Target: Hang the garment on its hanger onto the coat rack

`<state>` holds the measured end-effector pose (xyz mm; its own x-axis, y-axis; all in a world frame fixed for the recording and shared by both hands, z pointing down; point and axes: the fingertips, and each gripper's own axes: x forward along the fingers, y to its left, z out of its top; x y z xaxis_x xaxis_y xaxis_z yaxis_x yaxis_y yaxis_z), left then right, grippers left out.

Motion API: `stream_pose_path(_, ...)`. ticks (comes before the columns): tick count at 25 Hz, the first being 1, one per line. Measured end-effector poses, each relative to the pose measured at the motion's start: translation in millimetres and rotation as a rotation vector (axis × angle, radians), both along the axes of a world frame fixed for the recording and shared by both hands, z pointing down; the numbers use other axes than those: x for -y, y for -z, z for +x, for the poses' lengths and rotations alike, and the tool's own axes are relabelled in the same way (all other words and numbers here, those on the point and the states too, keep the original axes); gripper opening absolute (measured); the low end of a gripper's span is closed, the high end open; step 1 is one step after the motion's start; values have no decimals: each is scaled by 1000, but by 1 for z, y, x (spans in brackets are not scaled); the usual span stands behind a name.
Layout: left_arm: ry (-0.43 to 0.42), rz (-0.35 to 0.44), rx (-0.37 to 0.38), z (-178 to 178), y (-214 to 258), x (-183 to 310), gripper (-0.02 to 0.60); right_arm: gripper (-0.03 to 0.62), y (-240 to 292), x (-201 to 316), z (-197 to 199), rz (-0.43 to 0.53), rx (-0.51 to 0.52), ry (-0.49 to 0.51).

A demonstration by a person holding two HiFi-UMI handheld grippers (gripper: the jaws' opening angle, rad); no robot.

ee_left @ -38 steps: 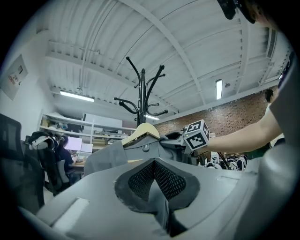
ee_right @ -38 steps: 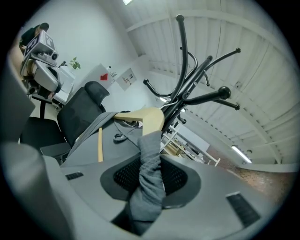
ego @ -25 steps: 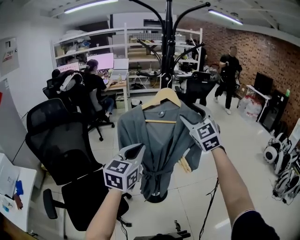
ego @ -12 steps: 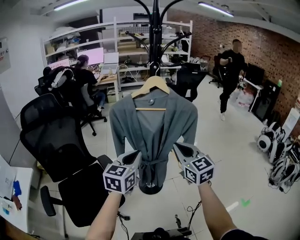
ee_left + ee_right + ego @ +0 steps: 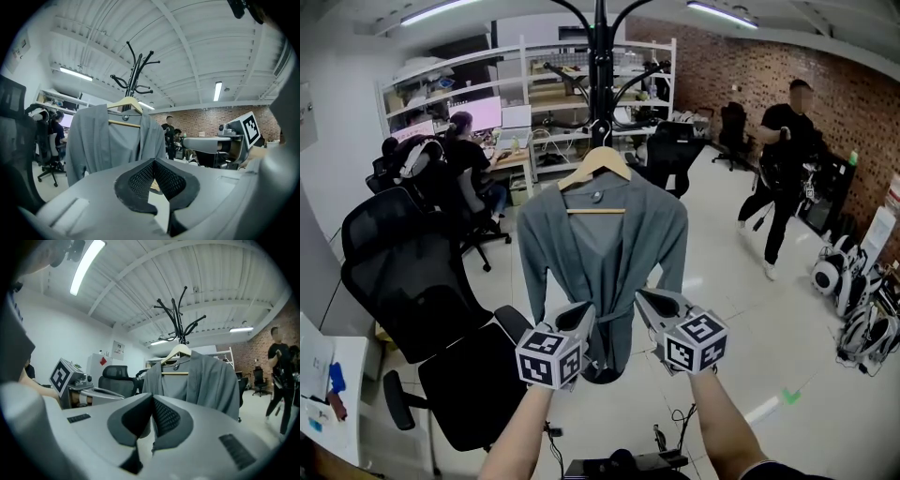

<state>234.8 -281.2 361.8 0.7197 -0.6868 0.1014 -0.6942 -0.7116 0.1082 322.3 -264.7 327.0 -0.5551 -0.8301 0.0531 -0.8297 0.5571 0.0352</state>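
Already hung, I judge: garment (image 5: 602, 246) on hanger (image 5: 594, 167), on rack (image 5: 600, 66), vertical, frame centre, above and between left tongs (image 5: 580, 313) and right tongs (image 5: 651, 302); both closed, empty, equally near.

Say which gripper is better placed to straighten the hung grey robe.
Left, barely: in the head view the left gripper overlaps the grey robe low down; the right gripper sits just beside it. Both are shut and empty.

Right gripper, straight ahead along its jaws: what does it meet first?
Most likely the grey garment hanging on the coat rack; nothing nearer shows ahead of the shut right gripper, though depth is unclear.
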Motion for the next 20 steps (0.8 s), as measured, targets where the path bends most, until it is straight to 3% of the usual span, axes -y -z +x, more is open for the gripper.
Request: stream_pose_path(20, 12, 10, 0, 0, 5, -13, 2, 0, -7, -12, -5, -36, 15, 38)
